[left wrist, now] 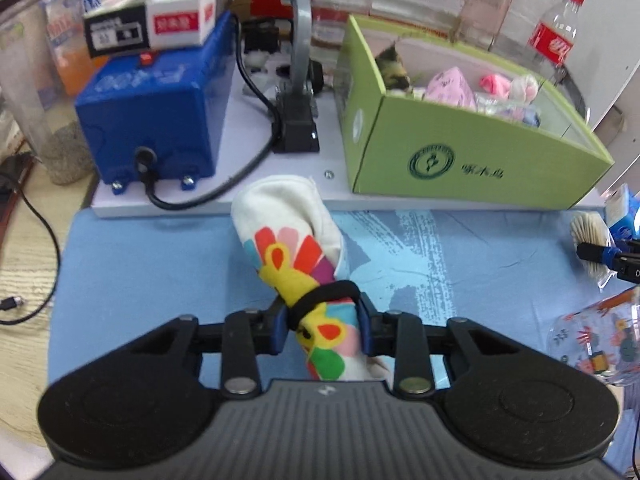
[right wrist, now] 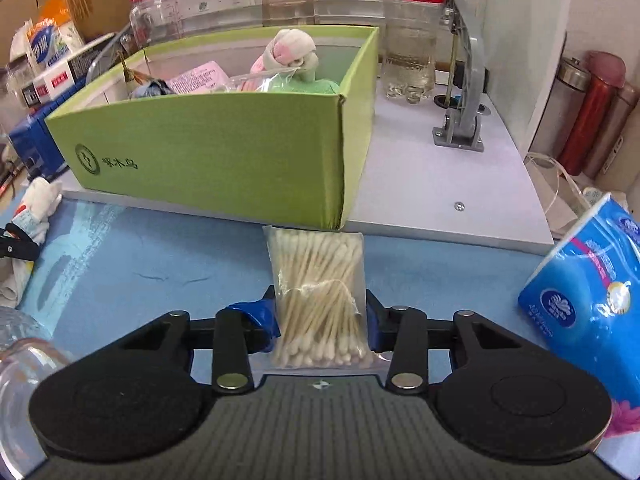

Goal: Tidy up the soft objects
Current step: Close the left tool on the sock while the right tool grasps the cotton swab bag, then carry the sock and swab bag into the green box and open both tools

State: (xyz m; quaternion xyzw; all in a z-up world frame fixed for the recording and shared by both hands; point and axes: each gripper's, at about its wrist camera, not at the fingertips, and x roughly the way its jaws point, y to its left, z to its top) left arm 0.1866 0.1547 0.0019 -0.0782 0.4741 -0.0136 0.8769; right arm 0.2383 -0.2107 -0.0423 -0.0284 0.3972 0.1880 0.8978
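Note:
My left gripper (left wrist: 323, 322) is shut on a rolled white cloth with a colourful flower print (left wrist: 294, 248), bound by a black band, over the blue mat (left wrist: 160, 264). My right gripper (right wrist: 320, 320) is shut on a clear bag of cotton swabs (right wrist: 318, 280), just in front of the green box's near corner. The green cardboard box (left wrist: 460, 156) stands on the white board and holds several soft items: pink and white rolled socks (left wrist: 504, 86) and a pink pouch (left wrist: 450, 82). The box also shows in the right wrist view (right wrist: 224, 156). The cloth and my left gripper appear at the left edge there (right wrist: 36, 208).
A blue power box (left wrist: 156, 108) with a black cable and a grey stand (left wrist: 298, 80) sit left of the green box. Bottles (right wrist: 410, 28) stand behind it. A blue tissue pack (right wrist: 588, 292) lies at right. A printed glass (left wrist: 596, 344) stands on the mat.

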